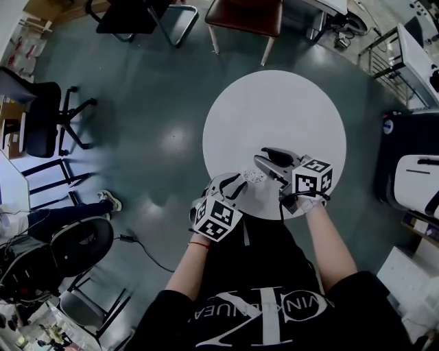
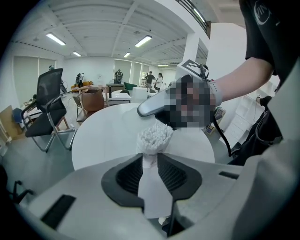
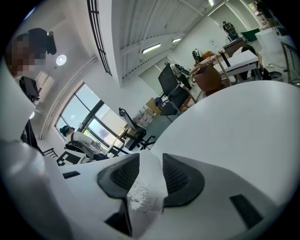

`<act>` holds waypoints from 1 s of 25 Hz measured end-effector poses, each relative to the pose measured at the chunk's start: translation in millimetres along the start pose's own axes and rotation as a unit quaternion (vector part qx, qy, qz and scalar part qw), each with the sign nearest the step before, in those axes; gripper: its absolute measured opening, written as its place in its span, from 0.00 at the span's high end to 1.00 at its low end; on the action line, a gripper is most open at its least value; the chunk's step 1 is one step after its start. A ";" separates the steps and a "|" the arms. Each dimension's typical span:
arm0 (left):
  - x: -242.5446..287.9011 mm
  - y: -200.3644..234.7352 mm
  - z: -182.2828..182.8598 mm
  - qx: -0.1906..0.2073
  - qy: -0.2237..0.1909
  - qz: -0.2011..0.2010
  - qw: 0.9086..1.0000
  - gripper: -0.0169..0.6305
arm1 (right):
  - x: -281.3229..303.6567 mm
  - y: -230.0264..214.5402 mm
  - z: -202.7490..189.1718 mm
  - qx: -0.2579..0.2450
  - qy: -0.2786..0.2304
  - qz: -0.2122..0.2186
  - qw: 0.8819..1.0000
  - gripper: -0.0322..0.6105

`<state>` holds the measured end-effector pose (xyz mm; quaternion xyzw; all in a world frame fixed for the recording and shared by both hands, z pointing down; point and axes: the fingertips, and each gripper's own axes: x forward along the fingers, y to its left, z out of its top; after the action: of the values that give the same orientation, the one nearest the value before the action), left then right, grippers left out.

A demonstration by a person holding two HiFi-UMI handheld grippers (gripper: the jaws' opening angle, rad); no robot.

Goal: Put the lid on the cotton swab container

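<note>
Dark, glossy floor (image 1: 151,103) spreads around a round white surface (image 1: 274,110), and we see a black office chair (image 1: 41,116) far off to the left, a brown chair (image 1: 243,17) beyond the far edge and a cable (image 1: 137,243) trailing on the floor. All the work sits at the near edge of the surface, right in front of the person, whose bare forearms reach forward from a black shirt. The left tongs (image 1: 239,184) point up and to the right from that edge, and the right tongs (image 1: 262,156) come in from the right and point left, so the two meet tip to tip. Between them we find the cotton swab container (image 1: 255,176), a small clear box over the near edge. We cannot tell whether its bottom touches the surface. In the left gripper view the container stands straight between the ribbed pads, which close against its sides, so the left tongs grip it. Its bundle of cotton swabs (image 2: 154,136) sticks out past the tips. One grey finger of the right tongs hangs just above the swabs there. In the right gripper view the jaws stand wide, open. The same clear box lies in the gap between them with its swab end toward the camera, and the pads run close alongside it without clamping. Whether a clear lid already sits over the swabs we cannot make out.
</note>
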<state>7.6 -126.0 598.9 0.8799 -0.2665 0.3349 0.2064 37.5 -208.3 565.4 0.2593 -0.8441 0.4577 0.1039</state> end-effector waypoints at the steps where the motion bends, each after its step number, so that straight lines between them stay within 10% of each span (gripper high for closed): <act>1: 0.5 1.6 1.9 -0.001 -0.002 0.005 1.000 0.85 | -0.6 0.5 1.7 -0.003 -0.002 0.003 1.000 0.71; 25: -1.2 18.8 20.3 -0.095 -0.024 0.048 0.994 0.85 | -19.9 52.7 0.0 -0.137 0.015 0.088 0.986 0.71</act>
<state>5.1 -151.1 587.6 0.8506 -0.3437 0.2961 0.2658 26.2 -177.9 519.3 0.1599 -0.9168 0.3488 0.1103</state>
